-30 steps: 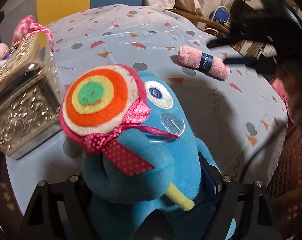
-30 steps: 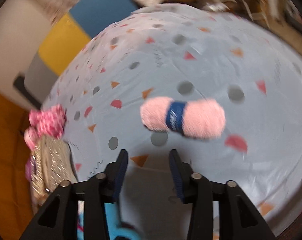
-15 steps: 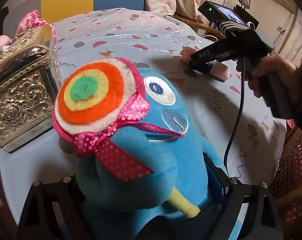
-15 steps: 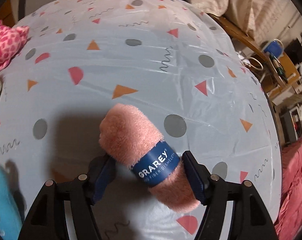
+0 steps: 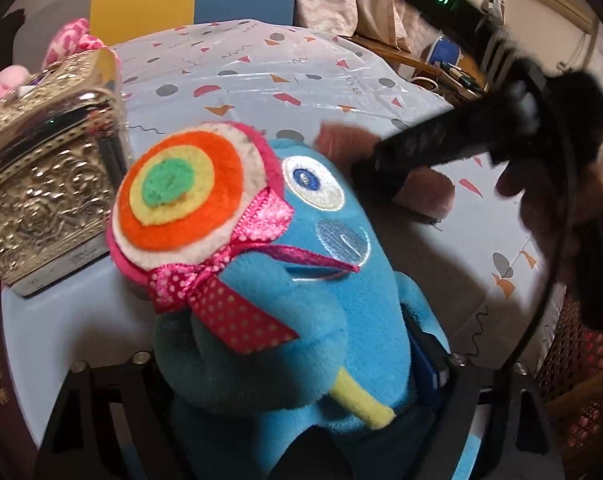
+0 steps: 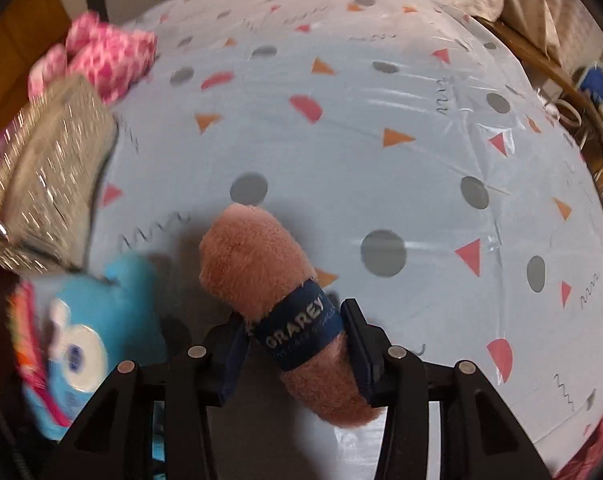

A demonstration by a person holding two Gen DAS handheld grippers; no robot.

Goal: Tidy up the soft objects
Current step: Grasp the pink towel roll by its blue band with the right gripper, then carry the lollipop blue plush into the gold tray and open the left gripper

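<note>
The right gripper [image 6: 297, 344] is closing on the rolled pink fleece cloth with a navy paper band [image 6: 273, 280]; its pads flank the band and appear to press it, and the roll looks raised off the pale-blue patterned tablecloth [image 6: 381, 152] near the table's middle. The left gripper [image 5: 297, 376], its jaws narrowing, clamps the blue plush toy with a felt lollipop and a pink dotted bow [image 5: 309, 280] just beside the embossed gold box [image 5: 49, 192] at the table's left edge. The step in hand seems to be gathering the soft things; next, each likely needs carrying to one place without squeezing loose.
</note>
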